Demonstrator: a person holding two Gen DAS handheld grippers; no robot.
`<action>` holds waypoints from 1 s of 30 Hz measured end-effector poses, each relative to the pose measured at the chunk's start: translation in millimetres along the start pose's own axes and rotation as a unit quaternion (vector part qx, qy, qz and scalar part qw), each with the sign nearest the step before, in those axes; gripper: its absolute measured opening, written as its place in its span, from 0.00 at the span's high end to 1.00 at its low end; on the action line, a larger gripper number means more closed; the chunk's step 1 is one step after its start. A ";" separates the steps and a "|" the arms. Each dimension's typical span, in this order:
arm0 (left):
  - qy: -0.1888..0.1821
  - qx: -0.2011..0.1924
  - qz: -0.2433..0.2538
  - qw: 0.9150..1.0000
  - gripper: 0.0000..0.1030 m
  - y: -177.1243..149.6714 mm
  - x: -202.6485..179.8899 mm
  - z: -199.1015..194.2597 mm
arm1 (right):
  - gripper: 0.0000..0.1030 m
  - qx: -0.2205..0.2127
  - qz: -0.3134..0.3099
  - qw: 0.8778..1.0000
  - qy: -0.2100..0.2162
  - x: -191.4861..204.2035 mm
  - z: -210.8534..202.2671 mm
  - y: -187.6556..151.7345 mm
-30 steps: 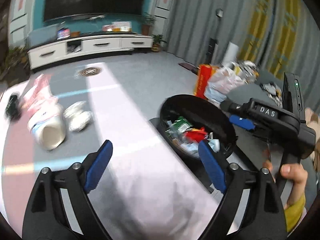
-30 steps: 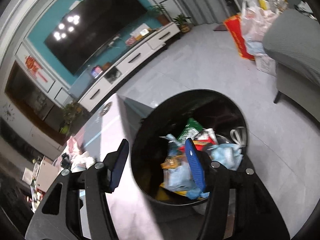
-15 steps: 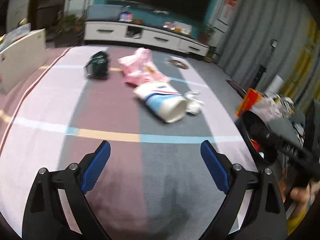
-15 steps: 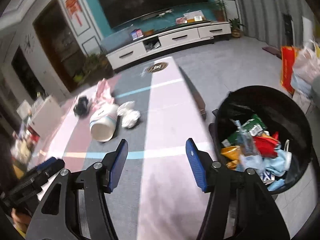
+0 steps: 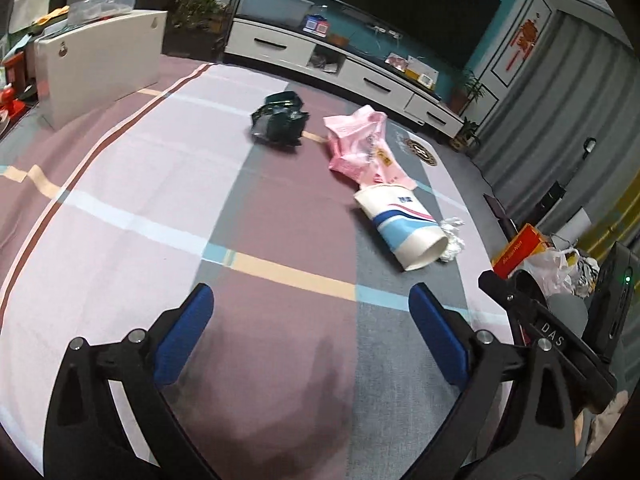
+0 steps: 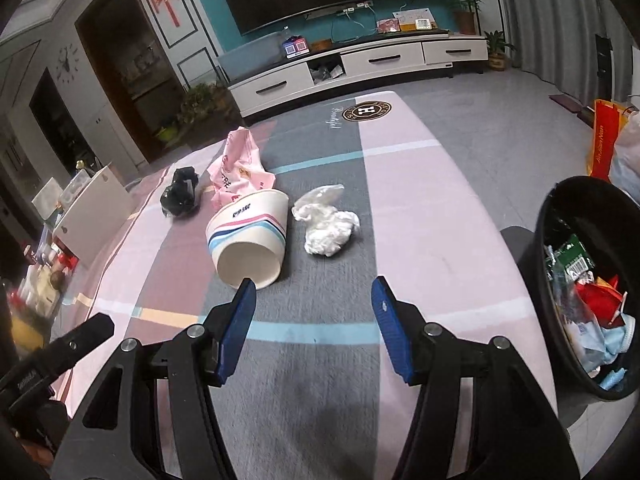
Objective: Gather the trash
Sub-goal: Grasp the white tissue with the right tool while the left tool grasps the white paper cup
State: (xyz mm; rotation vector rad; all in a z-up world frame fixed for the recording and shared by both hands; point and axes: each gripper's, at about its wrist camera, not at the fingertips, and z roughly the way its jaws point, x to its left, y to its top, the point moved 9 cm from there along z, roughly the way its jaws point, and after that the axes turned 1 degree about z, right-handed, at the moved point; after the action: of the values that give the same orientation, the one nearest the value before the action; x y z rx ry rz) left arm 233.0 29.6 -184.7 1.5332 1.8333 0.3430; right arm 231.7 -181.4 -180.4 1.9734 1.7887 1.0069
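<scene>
The left gripper [image 5: 306, 336] has nothing between its blue pads, and its jaws are opening wider at this moment. The right gripper [image 6: 314, 330] is also empty; its jaws stand apart at a middle width, with only the striped cloth [image 6: 320, 360] under them.

Ahead of the right gripper lies the paper cup [image 6: 250, 240], on its side, with the open mouth turned toward the fingers and a little to their left. Its long axis runs almost along the line in which this gripper points. The left pad of the right gripper appears just in front of the cup's rim, but I cannot tell if it touches. Just beside the cup, on its right, is the crumpled white tissue [image 6: 328, 222]. Behind the cup are the pink wrapper [image 6: 240, 168] and, further left, the dark crumpled bag [image 6: 182, 192].

From the left gripper, the paper cup [image 5: 402, 228] is well apart, forward and to the right, and here its axis lies slanted across the view.

So the right hand seems nearer to the cup and the tissue. The black bin [image 6: 552, 240] stands off the cloth's right edge, already holding trash.
</scene>
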 end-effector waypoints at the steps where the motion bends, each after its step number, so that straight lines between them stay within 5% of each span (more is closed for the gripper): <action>1: -0.004 0.003 -0.006 1.000 0.05 1.0 2.0 1.2 | 0.42 0.004 0.002 1.000 0.001 0.2 2.9 1.0; 17: -0.044 0.021 -0.040 0.998 0.05 6.0 1.0 7.1 | 0.48 0.040 0.000 0.999 -0.036 -6.8 63.6 37.9; 24: -0.051 0.031 -0.045 0.997 0.05 2.8 -1.0 10.5 | 0.74 0.060 -0.010 0.997 -0.041 -6.8 79.5 35.5; 30: -0.059 0.042 -0.037 0.997 0.05 -1.5 -7.9 13.8 | 0.81 0.033 -0.015 0.998 -0.046 -4.4 61.7 37.5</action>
State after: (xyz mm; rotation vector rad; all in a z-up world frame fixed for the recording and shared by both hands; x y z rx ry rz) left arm 241.4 18.6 -192.7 1.5037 1.8269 0.1396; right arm 300.7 -178.2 -201.8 1.9899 1.8175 0.8435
